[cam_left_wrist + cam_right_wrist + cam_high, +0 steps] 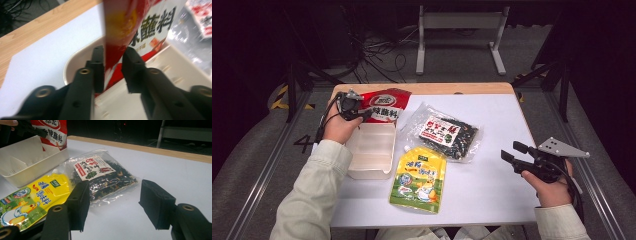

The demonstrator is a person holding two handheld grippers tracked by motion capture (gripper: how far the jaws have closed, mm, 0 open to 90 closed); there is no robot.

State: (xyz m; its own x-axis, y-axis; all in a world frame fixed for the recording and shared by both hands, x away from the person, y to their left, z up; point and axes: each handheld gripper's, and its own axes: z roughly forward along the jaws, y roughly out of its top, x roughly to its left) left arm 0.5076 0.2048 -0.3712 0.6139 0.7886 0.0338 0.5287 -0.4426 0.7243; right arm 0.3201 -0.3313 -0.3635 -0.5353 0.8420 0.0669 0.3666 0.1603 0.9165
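The left gripper [362,114] is at the far left part of the table [502,125], over the far end of a white plastic tray [371,150]. Between its two black jaws hangs the edge of a red packet [387,106] with white label and black characters. In the left gripper view the jaws stand a little apart on both sides of the red packet [120,32]; the left jaw seems to touch the foil, the right jaw has a thin gap (the picture is blurred here, so I cannot tell if the packet is really released). The packet's lower edge is over the rim of the tray [75,62], at its far end, and the rest of it leans away from the tray toward the far side of the table.

The right gripper [511,152] is held at the right side of the table, well apart from all the packets. Its jaws are spread wide with nothing between them, and they point to the left, toward the middle of the table. In the right gripper view, between and behind its jaws, lies a clear bag [102,177] with dark dried content and a red and white label. Left of it lies a yellow pouch [35,197] with a spout, just beside the tray [27,167].

In the high view the yellow pouch [419,179] lies flat to the right of the tray, and the clear bag [444,132] lies beyond it, near the middle.
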